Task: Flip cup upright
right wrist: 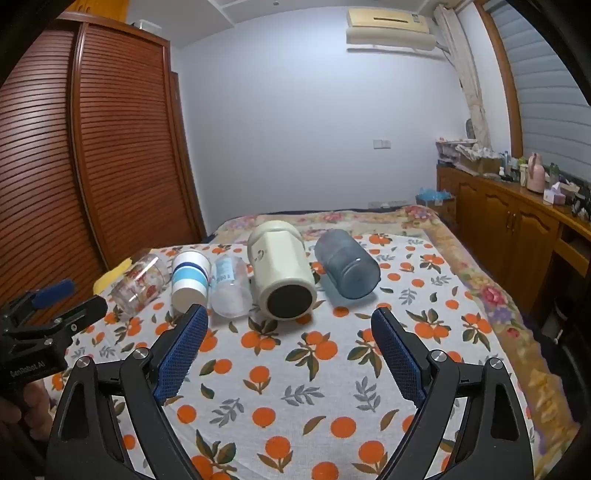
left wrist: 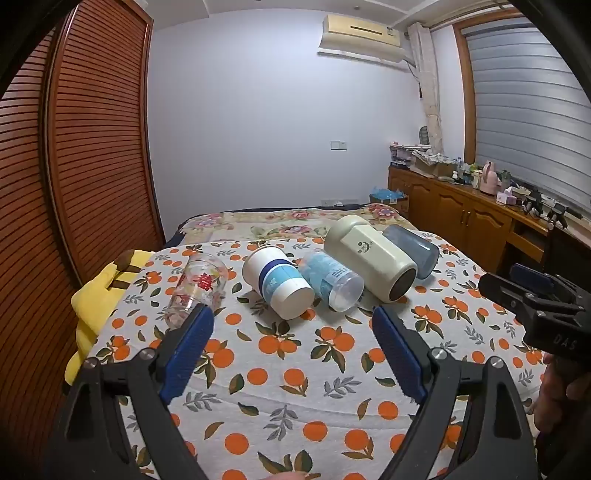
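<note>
Hovered with both grippers, left (left wrist: 291, 325) and right (right wrist: 290, 325), fingers spread wide and empty, five cups (cream cup (right wrist: 281, 275) nearest) lying sideways just ahead on the bed (right wrist: 295, 387); risked rolling them on soft bedding.

Five cups (right wrist: 282, 280) lying side by side on the cloth (right wrist: 295, 369), bases nearest.

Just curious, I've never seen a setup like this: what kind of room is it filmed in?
Most likely a home bedroom: a bed under an orange-print cloth, a louvred wooden wardrobe, and a wall air conditioner.
</note>
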Motion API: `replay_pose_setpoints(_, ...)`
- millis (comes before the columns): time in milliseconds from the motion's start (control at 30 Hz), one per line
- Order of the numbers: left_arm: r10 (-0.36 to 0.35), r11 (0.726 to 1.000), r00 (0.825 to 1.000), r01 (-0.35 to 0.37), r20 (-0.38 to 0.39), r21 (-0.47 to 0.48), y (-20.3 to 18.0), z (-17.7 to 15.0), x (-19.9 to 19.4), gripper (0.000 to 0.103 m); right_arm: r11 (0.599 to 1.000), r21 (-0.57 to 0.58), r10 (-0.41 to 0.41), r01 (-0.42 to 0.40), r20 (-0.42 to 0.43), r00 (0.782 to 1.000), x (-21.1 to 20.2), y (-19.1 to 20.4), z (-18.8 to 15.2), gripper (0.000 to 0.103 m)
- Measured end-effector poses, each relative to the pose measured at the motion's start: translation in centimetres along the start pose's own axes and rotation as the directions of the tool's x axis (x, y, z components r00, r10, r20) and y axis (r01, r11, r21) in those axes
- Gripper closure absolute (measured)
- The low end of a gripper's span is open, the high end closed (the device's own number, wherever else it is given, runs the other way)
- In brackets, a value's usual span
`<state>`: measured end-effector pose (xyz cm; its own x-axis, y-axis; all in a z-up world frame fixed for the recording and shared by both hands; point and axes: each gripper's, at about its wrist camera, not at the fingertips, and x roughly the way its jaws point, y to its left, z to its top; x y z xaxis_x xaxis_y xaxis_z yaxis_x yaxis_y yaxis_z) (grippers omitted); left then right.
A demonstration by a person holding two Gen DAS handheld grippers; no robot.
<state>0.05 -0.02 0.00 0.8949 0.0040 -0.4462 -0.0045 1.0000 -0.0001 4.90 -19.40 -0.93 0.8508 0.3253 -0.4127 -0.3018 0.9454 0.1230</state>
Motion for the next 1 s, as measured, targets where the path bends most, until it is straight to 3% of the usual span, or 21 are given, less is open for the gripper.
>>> replay_pose_setpoints(1000, 0.000, 1.000, 1.000, 0.000, 0.020, -0.001, 0.00, 0.61, -0.82, 0.014, 1.000, -0.013, -0.016, 0.016, -0.011, 1.000, 0.01, -0.12, -0.42, 0.011)
